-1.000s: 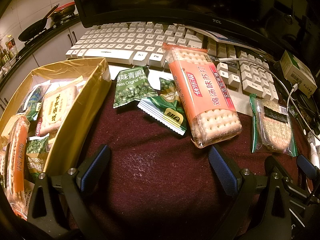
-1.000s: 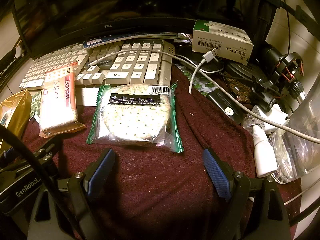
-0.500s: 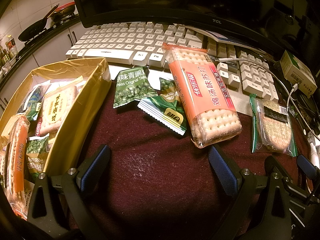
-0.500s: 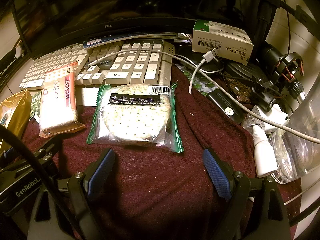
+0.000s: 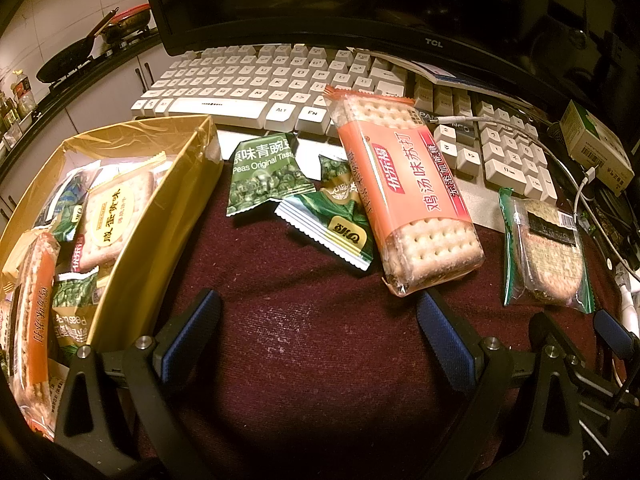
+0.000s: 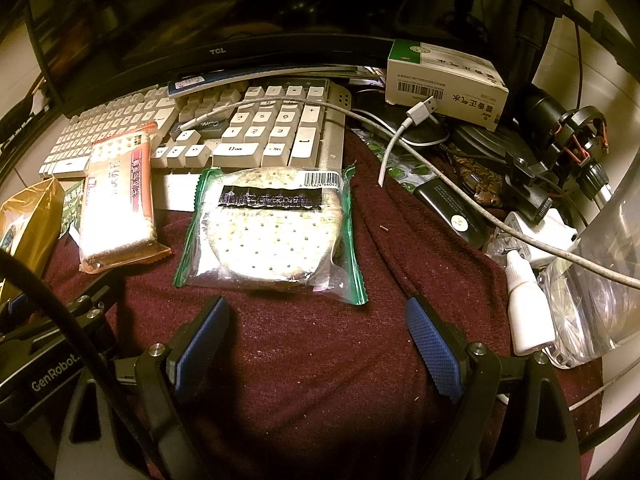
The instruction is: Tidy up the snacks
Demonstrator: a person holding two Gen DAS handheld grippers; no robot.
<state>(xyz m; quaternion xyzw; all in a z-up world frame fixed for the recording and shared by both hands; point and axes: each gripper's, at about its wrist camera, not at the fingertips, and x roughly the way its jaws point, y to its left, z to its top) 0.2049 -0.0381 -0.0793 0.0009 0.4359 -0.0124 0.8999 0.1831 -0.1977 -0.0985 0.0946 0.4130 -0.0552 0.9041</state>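
left gripper (image 5: pixel 318 330): fingers spread wide, nothing between them, just parked over the maroon cloth (image 5: pixel 312 360) at the near edge

right gripper (image 6: pixel 316 336): same deal, fingers wide apart and holding nothing, sitting just near of the round cracker pack

gold box (image 5: pixel 160 216): far left, already stuffed with snack packs, its wall right beside the left gripper's left finger

orange soda cracker pack (image 5: pixel 404 196): longest one out on the cloth, far end propped on the keyboard (image 5: pixel 256 88), near end close to the left gripper's right finger

green pea packet (image 5: pixel 266 174): lying flat between the gold box and the orange pack

second green packet (image 5: pixel 328 226): right of the pea packet, partly tucked under the orange pack's left edge

round cracker pack (image 6: pixel 272 236): clear bag with green edges, centred ahead of the right gripper, far edge touching the keyboard

right-side clutter: white cardboard box (image 6: pixel 444 82), USB cable (image 6: pixel 400 136) and a small white dropper bottle (image 6: pixel 528 304), all well right of the snacks
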